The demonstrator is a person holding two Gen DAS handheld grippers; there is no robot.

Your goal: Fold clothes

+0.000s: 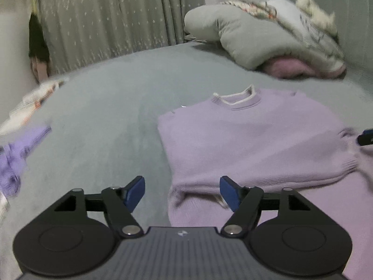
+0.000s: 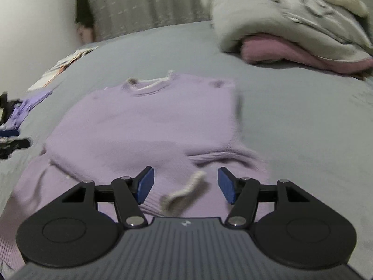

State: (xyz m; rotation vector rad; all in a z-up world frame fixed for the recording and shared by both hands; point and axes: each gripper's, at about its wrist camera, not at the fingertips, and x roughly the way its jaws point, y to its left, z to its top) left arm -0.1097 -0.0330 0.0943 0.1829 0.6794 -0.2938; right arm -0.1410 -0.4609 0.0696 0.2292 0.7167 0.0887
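1. A lilac sweater [image 1: 251, 135] lies flat on the grey bed [image 1: 105, 121], collar pointing away toward the curtain [image 1: 105, 18], with both sleeves folded in across its lower body.
2. The left tool [image 1: 182, 192] hovers at the sweater's near left corner; its blue pads [image 1: 135, 193] stand apart with nothing between them, one over bare bed and one over the hem.
3. The right tool [image 2: 185, 185] hangs over the lower right part of the sweater [image 2: 144, 126], pads apart; a white-edged cuff [image 2: 184, 193] lies in the gap, and neither pad touches it.
4. A smaller purple garment [image 1: 14, 158] lies crumpled well to the left.
5. A heap of grey and patterned bedding [image 1: 268, 37] sits on a pink folded item [image 1: 289, 66] at the far right.
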